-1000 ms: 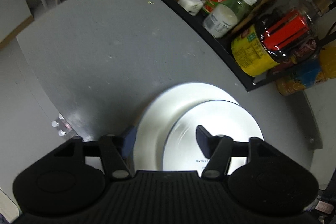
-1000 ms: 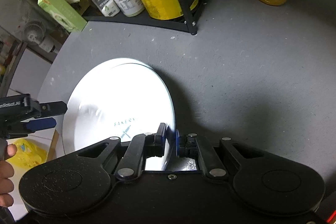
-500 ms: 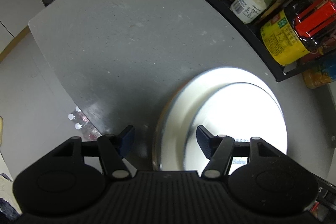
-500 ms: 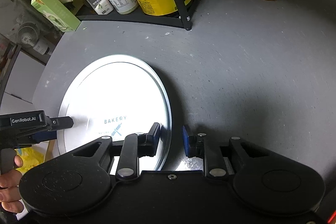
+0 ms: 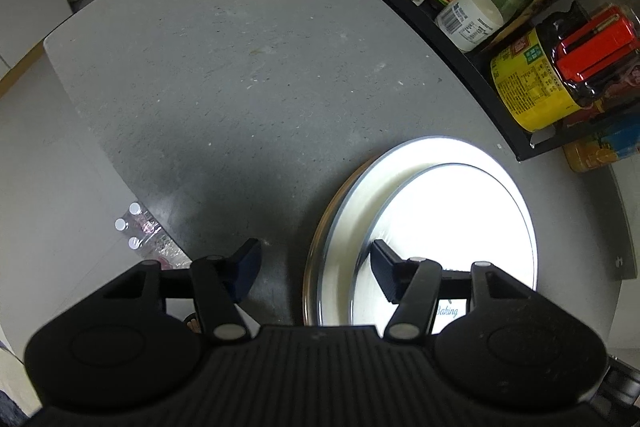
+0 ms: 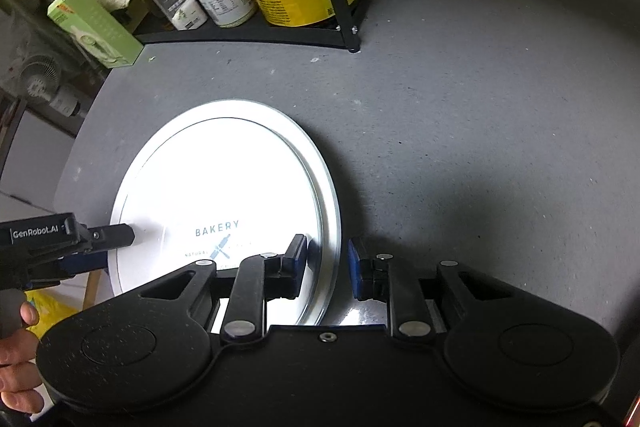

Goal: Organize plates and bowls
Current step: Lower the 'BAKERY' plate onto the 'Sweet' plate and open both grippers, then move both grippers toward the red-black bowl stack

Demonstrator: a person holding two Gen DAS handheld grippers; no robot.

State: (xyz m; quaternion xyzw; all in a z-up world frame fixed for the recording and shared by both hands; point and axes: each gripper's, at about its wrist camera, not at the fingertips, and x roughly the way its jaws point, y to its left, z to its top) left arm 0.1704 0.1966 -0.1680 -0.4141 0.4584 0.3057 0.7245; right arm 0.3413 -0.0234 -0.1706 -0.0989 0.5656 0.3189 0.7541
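Right tool (image 6: 327, 264) straddles plate (image 6: 224, 183) rim; grey counter (image 6: 460, 147).

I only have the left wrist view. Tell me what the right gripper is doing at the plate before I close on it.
Observer: The right gripper straddles the right rim of the plate. Its pads stand apart on either side and do not press it.
Operator: Report how my left gripper sits, seen from that side.
Observer: The left gripper is at the plate's left edge, its jaws closing with the rim between them: one finger over the plate, the other outside the edge.
Operator: Read me the print. I only get "Baking".
Observer: In large letters it reads BAKERY, above a small crossed emblem.
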